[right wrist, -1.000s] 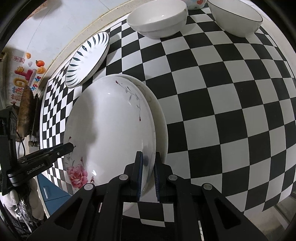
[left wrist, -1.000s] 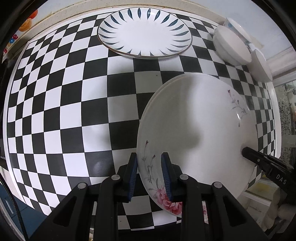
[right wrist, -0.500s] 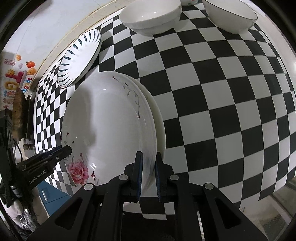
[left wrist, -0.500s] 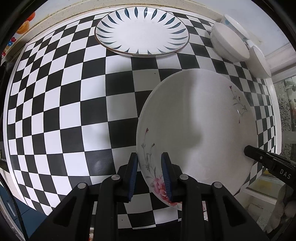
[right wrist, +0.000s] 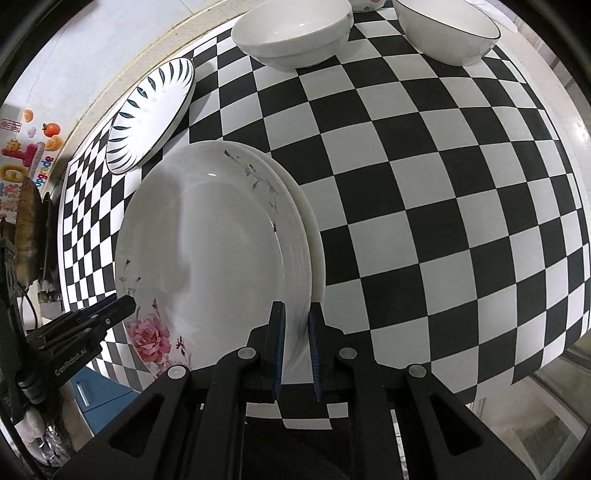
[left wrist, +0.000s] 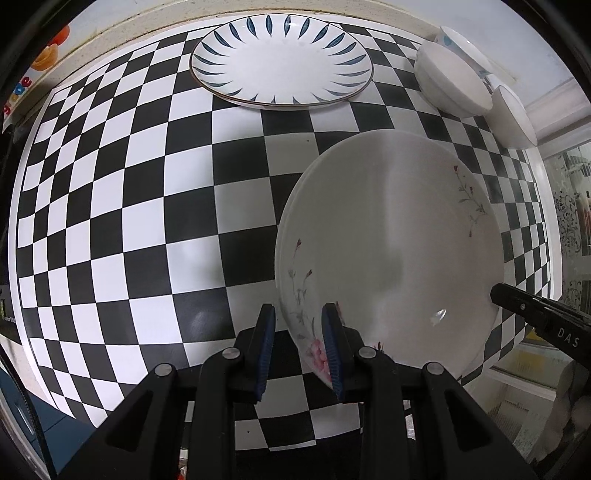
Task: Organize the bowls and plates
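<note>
A large white plate with a pink rose and thin sprigs (left wrist: pixel 391 236) (right wrist: pixel 214 251) lies on a second white plate whose rim (right wrist: pixel 316 240) shows beneath it. My left gripper (left wrist: pixel 298 347) is shut on the rose plate's near rim. My right gripper (right wrist: pixel 295 343) is shut on the opposite rim; its tip also shows in the left wrist view (left wrist: pixel 532 310). A blue-petal plate (left wrist: pixel 280 61) (right wrist: pixel 151 110) lies at the back. White bowls (left wrist: pixel 452 83) (right wrist: pixel 291 31) (right wrist: pixel 447 27) stand at the back right.
Everything rests on a black-and-white checkered cloth (left wrist: pixel 129 206) (right wrist: pixel 443 184). A wall with fruit stickers (right wrist: pixel 33 147) runs along the back edge. A small patterned bowl (left wrist: pixel 465 48) sits behind the white bowls. The cloth's right edge (left wrist: pixel 546 236) drops off beside the plates.
The rose plate and both grippers have shifted slightly toward the back of the cloth. The lower plate's rim shows less on the far side.
</note>
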{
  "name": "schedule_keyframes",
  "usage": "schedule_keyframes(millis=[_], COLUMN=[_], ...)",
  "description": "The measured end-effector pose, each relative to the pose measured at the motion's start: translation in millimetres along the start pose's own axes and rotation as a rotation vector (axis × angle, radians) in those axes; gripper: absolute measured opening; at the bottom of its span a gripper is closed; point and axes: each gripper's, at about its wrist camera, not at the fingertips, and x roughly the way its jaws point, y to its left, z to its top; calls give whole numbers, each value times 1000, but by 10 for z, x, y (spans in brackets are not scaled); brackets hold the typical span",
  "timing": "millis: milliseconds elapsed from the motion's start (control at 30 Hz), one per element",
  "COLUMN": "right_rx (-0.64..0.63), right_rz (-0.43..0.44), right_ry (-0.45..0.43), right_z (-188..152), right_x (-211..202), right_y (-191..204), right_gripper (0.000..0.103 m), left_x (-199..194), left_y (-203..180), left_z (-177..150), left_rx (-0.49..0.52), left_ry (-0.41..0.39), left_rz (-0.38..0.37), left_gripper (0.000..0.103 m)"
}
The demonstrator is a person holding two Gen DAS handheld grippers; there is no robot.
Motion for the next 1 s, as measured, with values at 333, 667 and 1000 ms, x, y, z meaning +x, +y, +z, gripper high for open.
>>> schedule_keyframes(millis=[333,667,1000], right_rx=[4,-44,-118], right_rz=[17,163,179], right_ry=[-33,-103,-57], right_z=[-63,538,1821], right_x=[-260,-750,-180], right_y=[74,500,1089], right_gripper=[16,37,37], left_x=[-322,-696,-259], left_y=[108,604,1004], left_z=[-28,579,1531], left_rx=[-23,-183,-281], left_ry=[-47,-119,-64], left_rz=[-54,-101,-42], left_gripper=[25,26,26])
